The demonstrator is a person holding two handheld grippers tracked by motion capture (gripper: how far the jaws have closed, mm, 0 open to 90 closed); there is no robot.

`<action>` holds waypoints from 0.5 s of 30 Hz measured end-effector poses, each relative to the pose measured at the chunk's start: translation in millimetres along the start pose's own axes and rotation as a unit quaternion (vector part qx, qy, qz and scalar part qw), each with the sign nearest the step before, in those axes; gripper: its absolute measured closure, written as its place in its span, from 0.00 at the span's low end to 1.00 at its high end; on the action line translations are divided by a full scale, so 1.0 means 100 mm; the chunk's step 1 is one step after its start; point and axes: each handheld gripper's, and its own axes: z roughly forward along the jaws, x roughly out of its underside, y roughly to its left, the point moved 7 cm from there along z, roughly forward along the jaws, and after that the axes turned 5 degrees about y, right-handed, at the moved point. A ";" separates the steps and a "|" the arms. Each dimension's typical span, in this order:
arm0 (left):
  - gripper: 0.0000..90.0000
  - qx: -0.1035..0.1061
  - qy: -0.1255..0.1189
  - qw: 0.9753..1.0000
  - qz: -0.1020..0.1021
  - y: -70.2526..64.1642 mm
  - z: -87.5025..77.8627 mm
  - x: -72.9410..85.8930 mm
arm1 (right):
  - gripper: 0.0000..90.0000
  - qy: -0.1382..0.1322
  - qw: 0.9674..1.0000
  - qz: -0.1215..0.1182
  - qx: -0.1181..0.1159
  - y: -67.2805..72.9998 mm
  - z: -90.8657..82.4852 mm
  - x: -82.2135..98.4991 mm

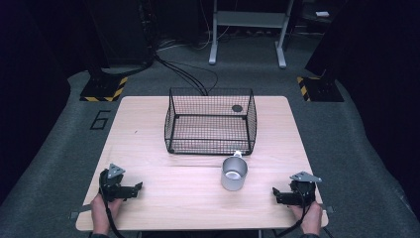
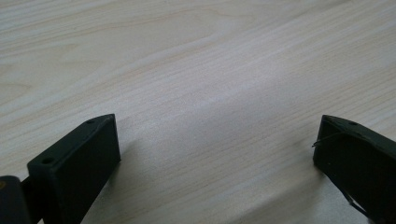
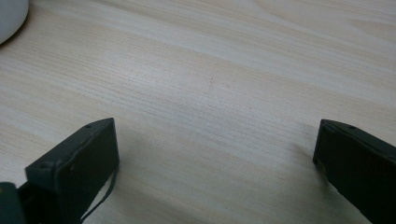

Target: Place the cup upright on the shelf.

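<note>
A silver metal cup (image 1: 234,173) stands upright on the wooden table (image 1: 148,129), just in front of a black wire basket (image 1: 210,120). My left gripper (image 1: 137,188) rests near the table's front left corner, held by a hand, pointing right. In the left gripper view the left gripper (image 2: 217,144) has its jaws wide apart over bare wood. My right gripper (image 1: 275,193) rests near the front right corner, pointing left toward the cup. The right gripper (image 3: 215,144) is open too, with a pale edge of the cup (image 3: 10,16) at the top left.
The basket holds a small dark round thing (image 1: 237,108) at its back right. Beyond the table lie cables (image 1: 183,74) on grey floor, a white table frame (image 1: 247,29), and yellow-black striped stand bases (image 1: 104,88).
</note>
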 end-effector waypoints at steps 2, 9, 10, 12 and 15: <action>0.00 0.000 0.000 1.000 0.000 0.00 0.00 0.00 | 0.00 0.000 1.000 -0.001 0.000 0.00 0.00 0.00; 0.00 -0.001 -0.005 1.000 -0.003 0.00 0.01 -0.01 | 0.00 -0.003 1.000 -0.002 0.002 0.00 0.00 0.00; 0.00 -0.001 -0.005 1.000 -0.003 0.00 0.01 -0.01 | 0.00 -0.003 1.000 -0.003 0.003 0.00 0.00 0.00; 0.00 -0.001 -0.004 1.000 -0.003 0.00 0.01 0.00 | 0.00 -0.001 1.000 -0.003 0.005 0.01 0.00 -0.01; 0.00 -0.001 -0.003 1.000 -0.004 0.00 0.01 0.00 | 0.00 0.008 1.000 0.001 0.002 0.01 0.00 -0.02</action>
